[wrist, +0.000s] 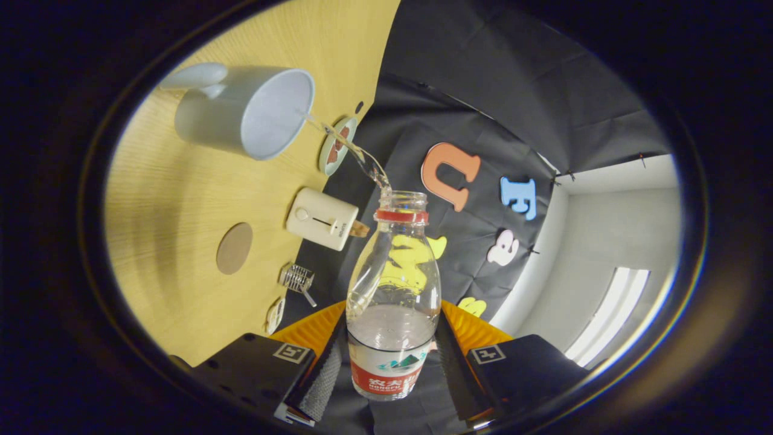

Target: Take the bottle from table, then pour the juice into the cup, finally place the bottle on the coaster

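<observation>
Both fingers of the hand-held gripper squeeze the bottle between them. It is tipped over, and a thin stream runs from its open mouth into the white cup on the worktop. Pour slowly and aim at the cup's middle. See-through, red ring, partly full. The coaster waits near.

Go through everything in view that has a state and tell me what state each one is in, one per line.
bottle: uncapped, tilted, partly full, stream leaving its mouth.
gripper: shut on the bottle, both fingers pressing its lower body.
cup: on the table, taking the stream over its rim.
coaster: bare, flat on the table.
small plate: beyond the cup, untouched.
white box: resting at the table edge.
</observation>
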A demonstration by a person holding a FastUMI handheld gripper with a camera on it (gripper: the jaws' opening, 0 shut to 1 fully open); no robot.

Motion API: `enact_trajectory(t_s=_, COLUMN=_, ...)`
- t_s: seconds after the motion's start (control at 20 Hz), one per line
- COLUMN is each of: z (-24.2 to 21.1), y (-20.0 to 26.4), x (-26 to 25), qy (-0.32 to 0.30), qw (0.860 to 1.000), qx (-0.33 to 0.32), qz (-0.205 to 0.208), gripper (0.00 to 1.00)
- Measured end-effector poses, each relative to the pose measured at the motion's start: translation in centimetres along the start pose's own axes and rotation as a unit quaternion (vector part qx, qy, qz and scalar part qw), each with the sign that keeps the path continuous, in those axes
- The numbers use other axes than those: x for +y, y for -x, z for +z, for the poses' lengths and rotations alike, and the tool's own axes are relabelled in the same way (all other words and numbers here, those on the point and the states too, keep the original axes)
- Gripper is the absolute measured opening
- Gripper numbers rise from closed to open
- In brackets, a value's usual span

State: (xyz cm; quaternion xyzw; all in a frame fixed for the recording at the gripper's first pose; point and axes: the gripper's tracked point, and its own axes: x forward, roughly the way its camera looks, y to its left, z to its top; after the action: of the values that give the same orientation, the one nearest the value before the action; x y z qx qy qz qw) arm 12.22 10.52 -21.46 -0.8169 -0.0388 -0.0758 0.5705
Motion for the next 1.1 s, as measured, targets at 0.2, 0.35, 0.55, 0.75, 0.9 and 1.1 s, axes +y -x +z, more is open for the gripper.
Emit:
enact_trajectory(t_s=0.2, z=0.2, y=0.2, x=-0.4, qy=0.012, qw=1.000, qx=-0.005, qz=-0.002, gripper=0.82)
enact_trajectory(t_s=0.35, z=0.5, y=0.1, x=-0.7, qy=0.029, qw=1.000, qx=-0.011, qz=-0.007, gripper=0.82)
enact_trajectory(t_s=0.55, z=0.4, y=0.1, x=-0.3, qy=0.044, qw=0.999, qx=-0.006, qz=0.006, gripper=0.82)
enact_trajectory(t_s=0.75, z=0.6, y=0.2, x=-0.7, qy=0.047, qw=0.999, qx=-0.005, qz=0.005, gripper=0.82)
enact_trajectory(t_s=0.9, z=0.6, y=0.2, x=-0.9, qy=0.049, qw=0.999, qx=-0.002, qz=0.002, gripper=0.82)
enact_trajectory(t_s=1.1, z=0.8, y=0.2, x=-1.0, qy=0.061, qw=0.998, qx=-0.003, qz=-0.004, gripper=0.82)
